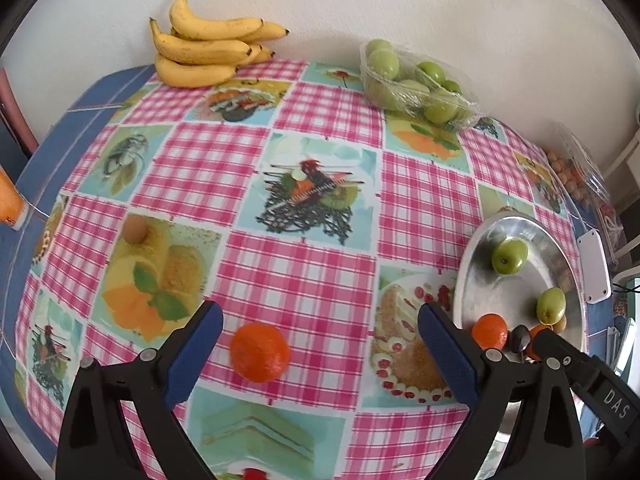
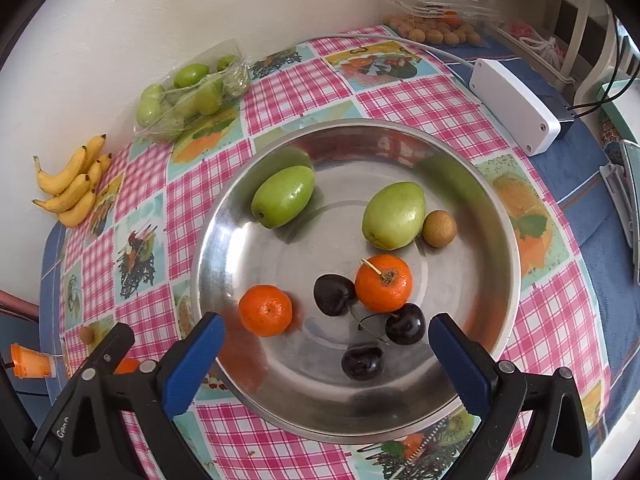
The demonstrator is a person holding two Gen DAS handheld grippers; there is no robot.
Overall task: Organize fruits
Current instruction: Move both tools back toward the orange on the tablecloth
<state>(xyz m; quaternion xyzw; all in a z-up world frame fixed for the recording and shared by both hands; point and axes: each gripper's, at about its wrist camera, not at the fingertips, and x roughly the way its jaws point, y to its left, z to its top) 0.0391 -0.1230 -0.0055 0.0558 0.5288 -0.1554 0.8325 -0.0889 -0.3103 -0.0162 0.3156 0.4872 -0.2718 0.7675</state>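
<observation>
A loose tangerine (image 1: 260,352) lies on the checked tablecloth between the open jaws of my left gripper (image 1: 320,320), just in front of it. A small brown fruit (image 1: 134,229) lies farther left. The metal bowl (image 2: 500,216) holds two green fruits (image 2: 283,196), two tangerines (image 2: 265,310), three dark cherries (image 2: 334,294) and a small brown fruit (image 2: 439,228). My right gripper (image 2: 326,332) is open and empty above the bowl's near rim. The bowl also shows in the left wrist view (image 1: 480,240).
A bunch of bananas (image 1: 208,46) and a wrapped tray of green fruits (image 1: 416,80) stand by the wall. A white box (image 2: 514,106) with a cable and a clear box of small brown fruits (image 2: 436,32) sit at the right. An orange cup (image 1: 8,200) is at the left edge.
</observation>
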